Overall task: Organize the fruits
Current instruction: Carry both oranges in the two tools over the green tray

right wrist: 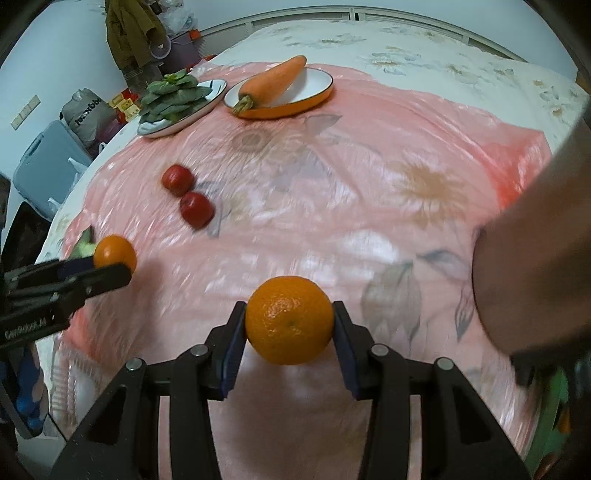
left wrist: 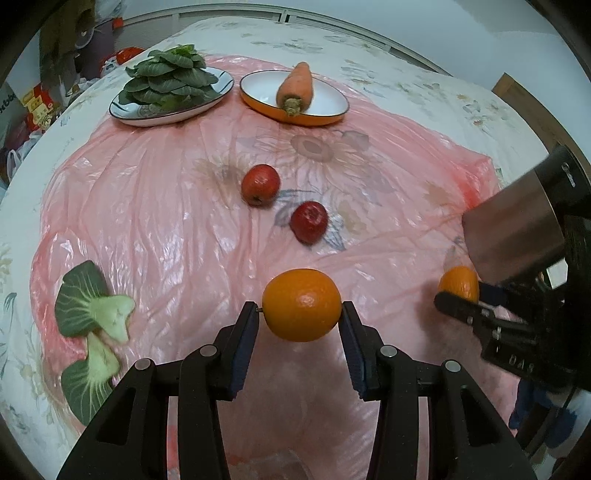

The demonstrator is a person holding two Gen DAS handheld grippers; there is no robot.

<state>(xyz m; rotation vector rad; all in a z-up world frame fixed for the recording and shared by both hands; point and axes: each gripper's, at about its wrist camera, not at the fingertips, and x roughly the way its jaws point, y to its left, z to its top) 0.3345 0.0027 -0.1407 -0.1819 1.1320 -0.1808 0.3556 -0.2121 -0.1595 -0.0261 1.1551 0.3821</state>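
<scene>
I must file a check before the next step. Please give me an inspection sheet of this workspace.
Surface: pink plastic sheet over a flowered cloth.
Job's things: two red apples loose on the sheet; an orange in each claw.
Clutter: carrot on an orange-rimmed plate; greens piled on a second plate; loose leaves at the sheet's edge.
Grippers: left claw shut on left orange; right claw shut on right orange.
Cables: nothing seen.
Surroundings: bags and boxes beyond the table.

A bed (right wrist: 443,48) in a pale floral cover fills the room beneath a crinkled pink plastic sheet (right wrist: 369,155). Past its far left corner, a brown coat (right wrist: 129,33) hangs against a pale wall (right wrist: 55,55), above a blue case (right wrist: 48,166) and bags.
</scene>
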